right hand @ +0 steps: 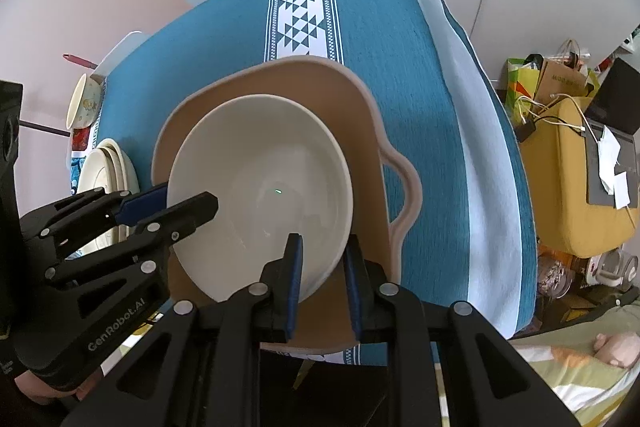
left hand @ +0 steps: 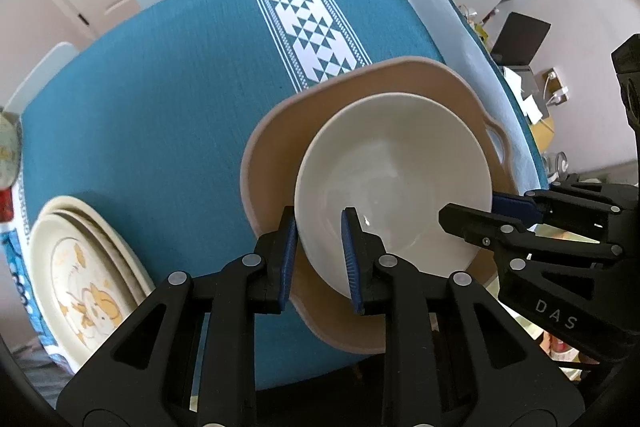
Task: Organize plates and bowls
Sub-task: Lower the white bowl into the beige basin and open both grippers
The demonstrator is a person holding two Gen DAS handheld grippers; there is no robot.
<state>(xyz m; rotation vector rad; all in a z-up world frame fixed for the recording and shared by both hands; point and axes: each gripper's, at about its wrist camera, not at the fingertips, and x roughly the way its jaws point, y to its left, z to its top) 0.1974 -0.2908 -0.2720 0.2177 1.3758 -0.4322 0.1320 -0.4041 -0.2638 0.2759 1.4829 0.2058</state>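
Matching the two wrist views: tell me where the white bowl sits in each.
Left wrist: white bowl right of centre, in the tan tray, left gripper straddling its rim.
Right wrist: bowl left of centre, right gripper straddling its rim.
Shared landmark: tray handle.

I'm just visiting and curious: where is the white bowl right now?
The white bowl sits inside the tan handled tray on the teal tablecloth, with the left gripper and right gripper straddling opposite rims.
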